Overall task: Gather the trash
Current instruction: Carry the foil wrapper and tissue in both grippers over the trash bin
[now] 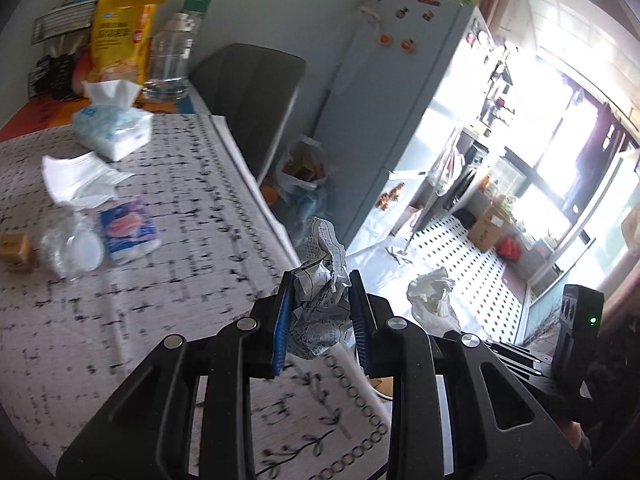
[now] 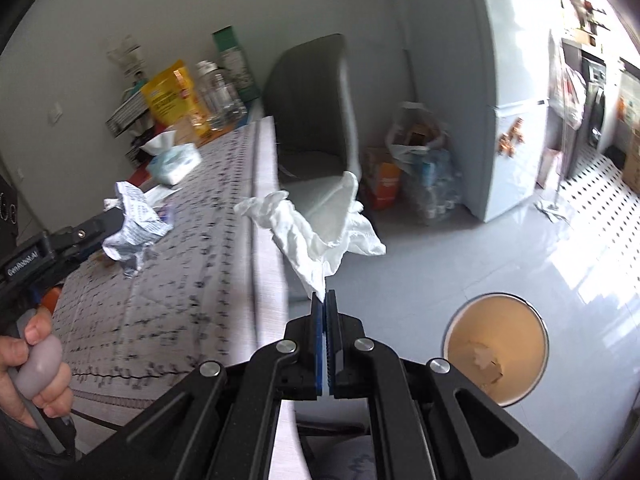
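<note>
Two black two-finger grippers with blue pads are at work, each carrying one piece of trash. The left gripper [image 1: 320,280] has its jaws clamped on a crumpled ball of white paper printed with blue text [image 1: 320,304], held above the edge of the table. The right gripper [image 2: 325,295] has its jaws pressed fully together on the corner of a crumpled white tissue [image 2: 320,228], which stands up from the tips over the gap between the table and the floor.

One round tan-lined waste bin [image 2: 496,346] stands on the pale floor below and to the right of the right gripper; some brown scrap lies at its bottom.

The table carries one cloth with a grey-white ground and black sprig pattern [image 1: 180,220]. On it remain one flattened white tissue [image 1: 80,178], one small blue-and-white wrapped packet [image 1: 128,232], one clear crumpled plastic cup or lid [image 1: 74,246] and one small brown block [image 1: 16,252]. One soft pack of white tissues [image 1: 112,128] sits further back, with one yellow bag [image 1: 120,40] and one clear plastic bottle [image 1: 170,56] near the wall.

One grey chair [image 2: 316,120] stands at the table's side, between the table and one full plastic bag [image 2: 424,168] on the floor beside one pale blue-grey fridge [image 1: 380,120]. A person's hand [image 2: 36,364] grips the left gripper's handle.
</note>
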The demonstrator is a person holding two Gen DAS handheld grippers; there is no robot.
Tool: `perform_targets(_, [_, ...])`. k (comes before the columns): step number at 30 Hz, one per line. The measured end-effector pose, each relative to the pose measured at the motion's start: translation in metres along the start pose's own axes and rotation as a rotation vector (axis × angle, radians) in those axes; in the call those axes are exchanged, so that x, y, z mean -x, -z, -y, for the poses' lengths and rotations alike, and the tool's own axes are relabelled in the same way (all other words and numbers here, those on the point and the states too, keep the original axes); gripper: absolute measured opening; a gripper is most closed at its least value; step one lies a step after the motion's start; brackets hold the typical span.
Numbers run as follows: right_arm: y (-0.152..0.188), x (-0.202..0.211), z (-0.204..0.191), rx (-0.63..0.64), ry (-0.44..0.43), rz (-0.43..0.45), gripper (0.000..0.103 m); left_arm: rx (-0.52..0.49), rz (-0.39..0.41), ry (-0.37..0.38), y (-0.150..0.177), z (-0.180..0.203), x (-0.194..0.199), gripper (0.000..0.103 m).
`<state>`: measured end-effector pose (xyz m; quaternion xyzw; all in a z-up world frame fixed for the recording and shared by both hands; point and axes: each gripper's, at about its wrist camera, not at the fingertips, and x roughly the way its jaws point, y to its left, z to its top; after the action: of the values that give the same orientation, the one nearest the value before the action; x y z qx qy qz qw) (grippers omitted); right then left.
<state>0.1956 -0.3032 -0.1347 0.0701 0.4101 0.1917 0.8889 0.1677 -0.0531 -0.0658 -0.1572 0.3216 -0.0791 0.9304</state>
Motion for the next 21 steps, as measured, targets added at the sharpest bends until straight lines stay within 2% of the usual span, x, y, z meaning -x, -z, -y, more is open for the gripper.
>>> perform_targets(10, [0.007, -0.006, 0.075, -0.124, 0.087, 0.001, 0.002, -0.064, -0.052, 0.042, -0.006, 0.044, -0.046, 0.027])
perform_targets(21, [0.021, -0.025, 0.142, -0.227, 0.128, -0.03, 0.003, -0.109, -0.17, 0.075, 0.002, 0.092, -0.118, 0.027])
